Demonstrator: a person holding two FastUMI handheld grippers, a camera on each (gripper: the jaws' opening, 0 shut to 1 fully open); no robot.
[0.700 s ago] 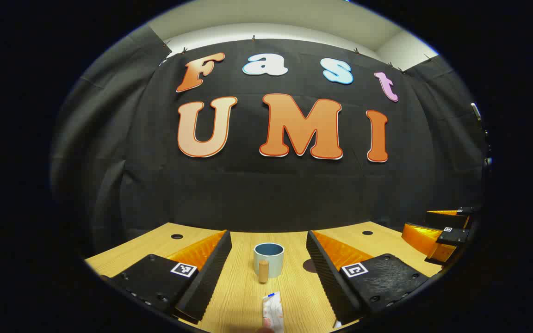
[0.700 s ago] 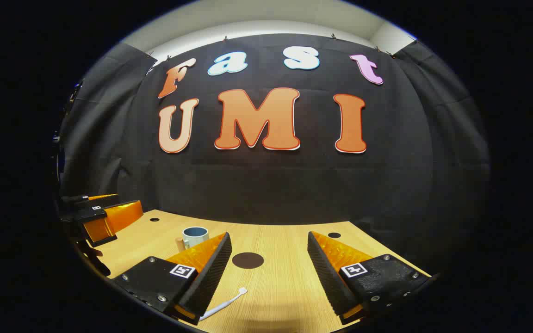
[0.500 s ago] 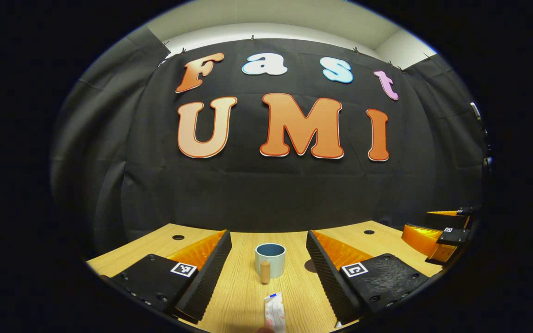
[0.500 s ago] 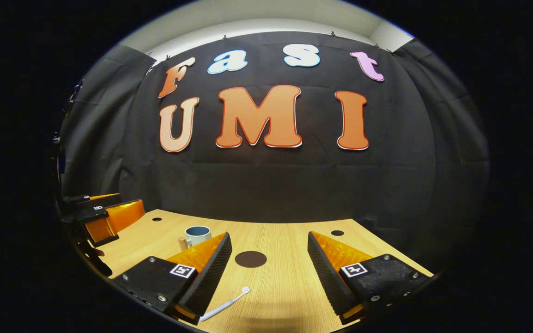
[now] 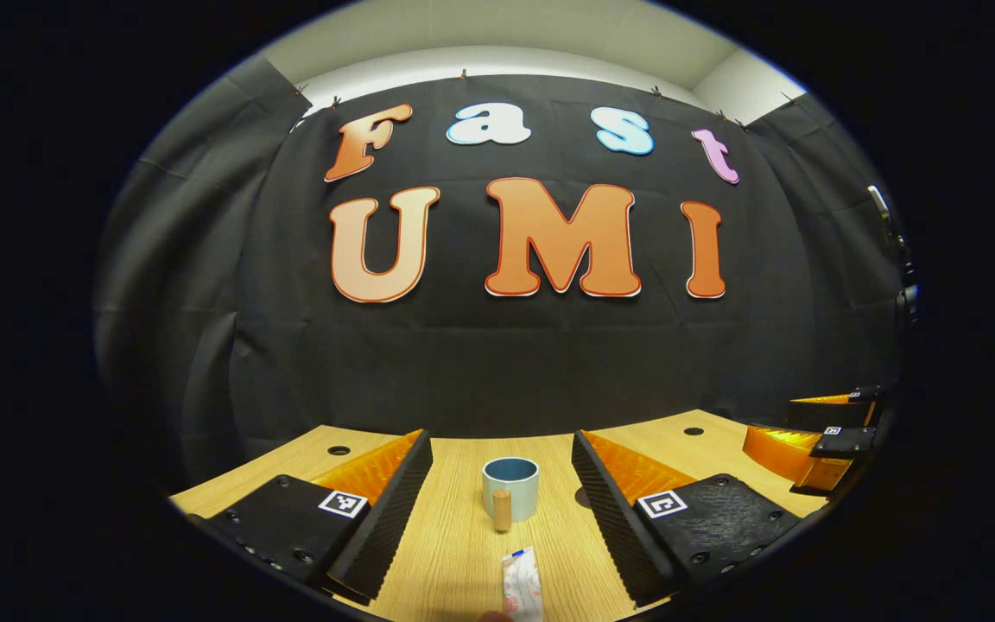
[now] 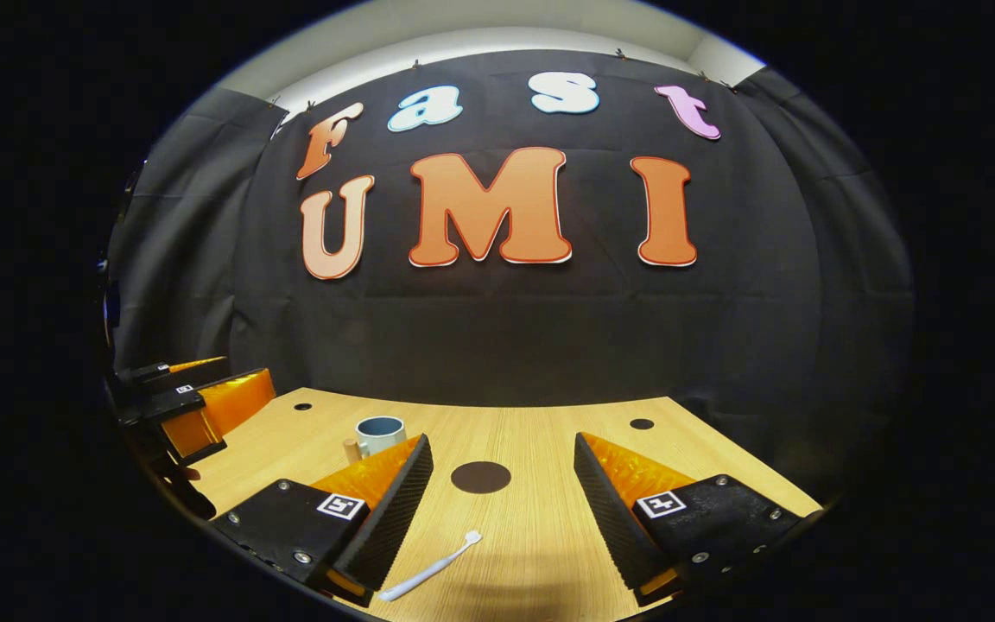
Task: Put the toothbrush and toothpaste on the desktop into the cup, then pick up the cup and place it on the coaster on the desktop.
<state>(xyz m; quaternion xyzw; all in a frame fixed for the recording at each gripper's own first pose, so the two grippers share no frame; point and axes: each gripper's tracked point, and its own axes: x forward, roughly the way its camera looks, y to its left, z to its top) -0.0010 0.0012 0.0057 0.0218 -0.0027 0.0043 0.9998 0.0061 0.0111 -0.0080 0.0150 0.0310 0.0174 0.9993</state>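
Observation:
A pale blue cup (image 5: 510, 486) with a wooden handle stands on the wooden desktop, straight ahead between the fingers of my open left gripper (image 5: 502, 449). The toothpaste tube (image 5: 522, 585) lies flat just in front of it, nearer me. In the right gripper view, a white toothbrush (image 6: 431, 568) lies on the desk between the fingers of my open right gripper (image 6: 502, 449), near the left finger. The dark round coaster (image 6: 480, 477) lies farther ahead, and the cup (image 6: 378, 434) stands to the left behind the left finger.
The desktop (image 6: 541, 518) has small round holes near its back edge (image 6: 641, 423). The other gripper (image 6: 195, 406) hovers at the desk's left end in the right gripper view, and at the far right (image 5: 817, 441) in the left gripper view. Black cloth closes the back.
Both cameras have tilted down slightly; the toothbrush, coaster and toothpaste show a little more fully. Both grippers remain open and nothing on the desk has moved.

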